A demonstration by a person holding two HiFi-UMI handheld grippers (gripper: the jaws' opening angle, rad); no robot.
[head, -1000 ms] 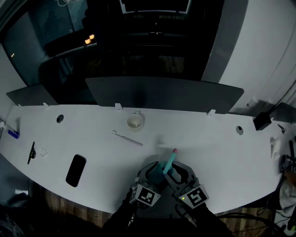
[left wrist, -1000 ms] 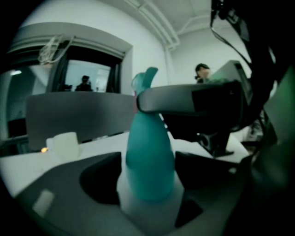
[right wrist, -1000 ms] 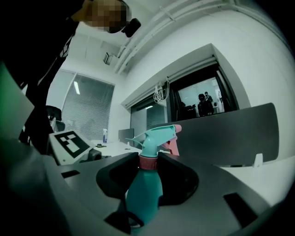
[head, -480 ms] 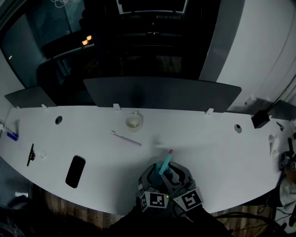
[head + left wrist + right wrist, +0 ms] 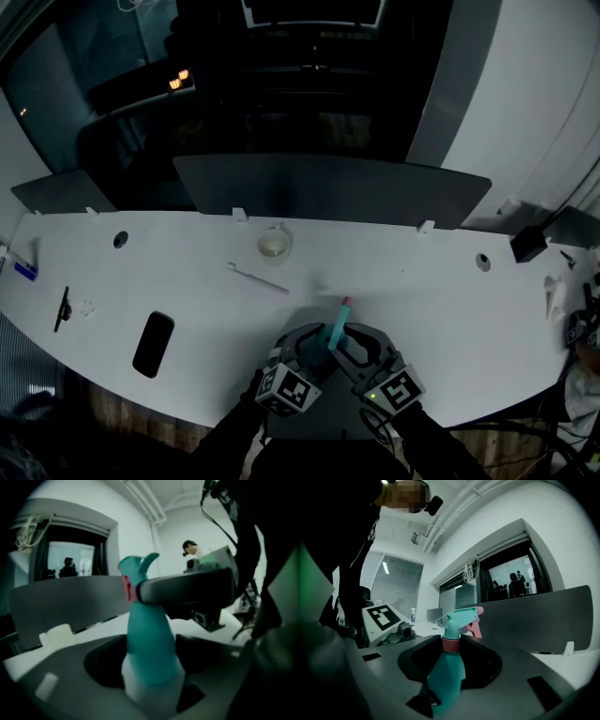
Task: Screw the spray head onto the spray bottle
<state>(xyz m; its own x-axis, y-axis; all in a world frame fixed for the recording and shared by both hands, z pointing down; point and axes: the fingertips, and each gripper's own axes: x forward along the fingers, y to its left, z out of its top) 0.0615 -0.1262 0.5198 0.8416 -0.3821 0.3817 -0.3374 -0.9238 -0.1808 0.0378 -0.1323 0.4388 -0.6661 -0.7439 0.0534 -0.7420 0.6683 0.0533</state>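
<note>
**Print.** The only print we can make out is the black-and-white square pattern on the 2 marker cubes (image 5: 284,389), 1 on each gripper.

**Change.** Against the head view of 1 second ago, the left cube sits further left and is turned. The spray bottle (image 5: 335,337) keeps its place at the near edge of the white table (image 5: 450,309). The left gripper's (image 5: 152,662) jaws have just been closing, with the bottle's body between them.

**Position.**
- The teal bottle, pale at its lower part, is held between the 2 grippers.
- The spray head (image 5: 461,616) sits on the bottle's neck.
- The left gripper clamps the lower body.
- The right gripper (image 5: 451,648) is closed on the pink collar (image 5: 451,644) just under the spray head. Its jaw crosses in front of the neck in the left gripper view.
</note>
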